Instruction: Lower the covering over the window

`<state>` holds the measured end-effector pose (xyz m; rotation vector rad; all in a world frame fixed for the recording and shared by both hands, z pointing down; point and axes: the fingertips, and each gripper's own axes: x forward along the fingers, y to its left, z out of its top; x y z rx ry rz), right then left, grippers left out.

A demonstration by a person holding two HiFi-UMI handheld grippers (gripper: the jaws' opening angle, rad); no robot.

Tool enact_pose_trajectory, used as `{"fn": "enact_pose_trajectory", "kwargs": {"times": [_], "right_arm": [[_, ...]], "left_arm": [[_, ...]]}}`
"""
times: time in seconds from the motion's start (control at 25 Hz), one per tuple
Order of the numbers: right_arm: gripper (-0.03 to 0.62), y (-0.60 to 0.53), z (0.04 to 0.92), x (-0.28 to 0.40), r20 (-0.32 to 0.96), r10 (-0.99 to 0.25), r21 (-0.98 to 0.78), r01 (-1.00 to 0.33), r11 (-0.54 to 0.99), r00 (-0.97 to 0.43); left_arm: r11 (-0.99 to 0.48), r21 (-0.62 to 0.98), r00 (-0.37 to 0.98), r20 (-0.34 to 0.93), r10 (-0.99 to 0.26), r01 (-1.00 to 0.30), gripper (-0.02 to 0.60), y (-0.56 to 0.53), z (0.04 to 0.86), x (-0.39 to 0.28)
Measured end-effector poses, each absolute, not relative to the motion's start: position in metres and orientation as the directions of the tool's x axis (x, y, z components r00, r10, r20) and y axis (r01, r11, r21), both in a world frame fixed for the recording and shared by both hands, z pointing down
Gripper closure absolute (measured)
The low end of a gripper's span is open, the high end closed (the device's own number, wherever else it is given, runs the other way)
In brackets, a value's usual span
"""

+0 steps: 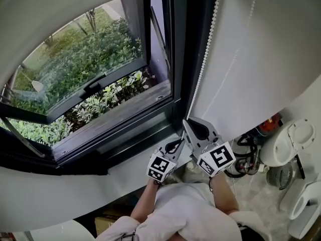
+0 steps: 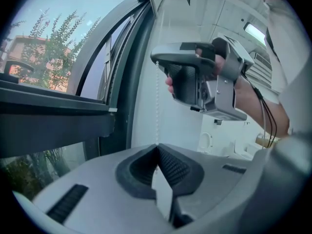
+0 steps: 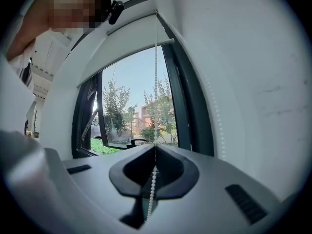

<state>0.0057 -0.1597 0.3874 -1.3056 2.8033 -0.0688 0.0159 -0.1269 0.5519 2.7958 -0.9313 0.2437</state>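
Right gripper is clamped on the chain. In its own view the jaws meet with the white beads pinched between the pads, the strand running on below them and straight up above to the top of the window. Left gripper is also closed. Its view shows the jaw tips together with the chain coming down to meet them, so it appears pinched on the same chain just beneath the other.

Only the black-and-white square markers show as print, on the cubes at the back of each gripper.

Both forearms reach up from the bottom of the head view, side by side, to the window's lower right corner above the white sill. The grippers point toward the dark frame, the right tip slightly higher and nearer the chain's hanging line. In the left gripper view, fingers wrap the right gripper's handle.

The blind sits high, its bottom edge near the window's top in the right gripper view, with the glass below it uncovered. The window sash is swung open, with green shrubs outside.
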Motion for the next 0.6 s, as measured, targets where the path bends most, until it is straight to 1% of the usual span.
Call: {"fn": "enact_pose_trajectory", "kwargs": {"times": [0.28, 0.6], "right_arm": [[0.597, -0.16, 0.411, 0.007, 0.016, -0.771, -0.085, -0.769, 0.634, -0.637], [0.597, -0.16, 0.42, 0.009, 0.014, -0.771, -0.088, -0.769, 0.634, -0.637]], "left_arm": [[-0.78, 0.138, 0.784, 0.25, -0.569, -0.61, 0.568, -0.124, 0.574, 0.018], [-0.772, 0.175, 0.785, 0.258, -0.564, -0.612, 0.568, -0.123, 0.584, 0.02]]}}
